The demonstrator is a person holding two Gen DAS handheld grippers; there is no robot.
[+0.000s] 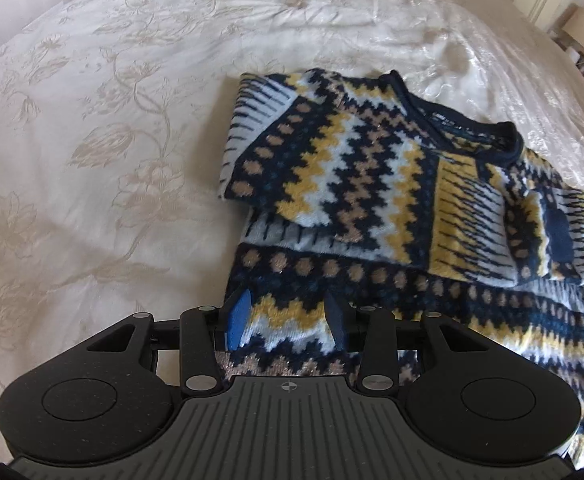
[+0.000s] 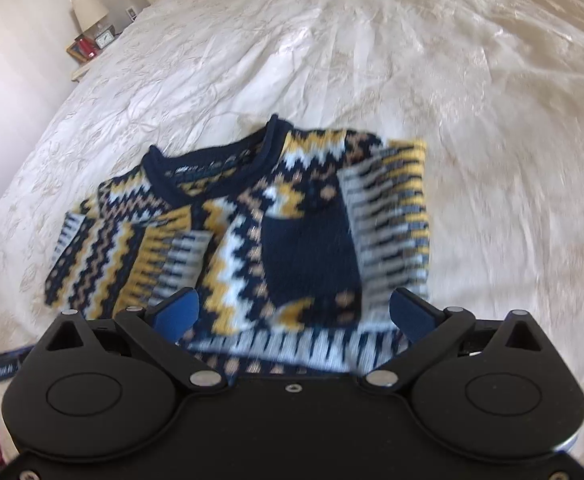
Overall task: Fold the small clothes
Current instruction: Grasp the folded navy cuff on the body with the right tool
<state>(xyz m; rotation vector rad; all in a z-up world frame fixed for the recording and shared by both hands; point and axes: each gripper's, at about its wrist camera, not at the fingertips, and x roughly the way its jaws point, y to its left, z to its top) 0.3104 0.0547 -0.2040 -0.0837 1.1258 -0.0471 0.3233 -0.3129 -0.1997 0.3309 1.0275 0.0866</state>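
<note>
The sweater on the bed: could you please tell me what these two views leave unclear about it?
- Sweater hem: left wrist view, hidden behind the left gripper.
- Neck label: right wrist view, motion-blurred, unreadable.
- Its lower part: right wrist view, hidden behind the right gripper.

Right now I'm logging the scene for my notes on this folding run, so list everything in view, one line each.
patterned knit sweater: one, navy, yellow, white and tan zigzags, lying on the bed with both sleeves folded in over the body.
cream floral bedspread: one, covers the whole bed under the sweater.
cream table lamp: one, on the bedside table at the far left of the right wrist view.
small clock: one, pale face, beside the lamp.
left gripper: one, black with blue fingers, open, over the sweater's lower hem.
right gripper: one, black with blue fingers, wide open, over the folded right sleeve.
</note>
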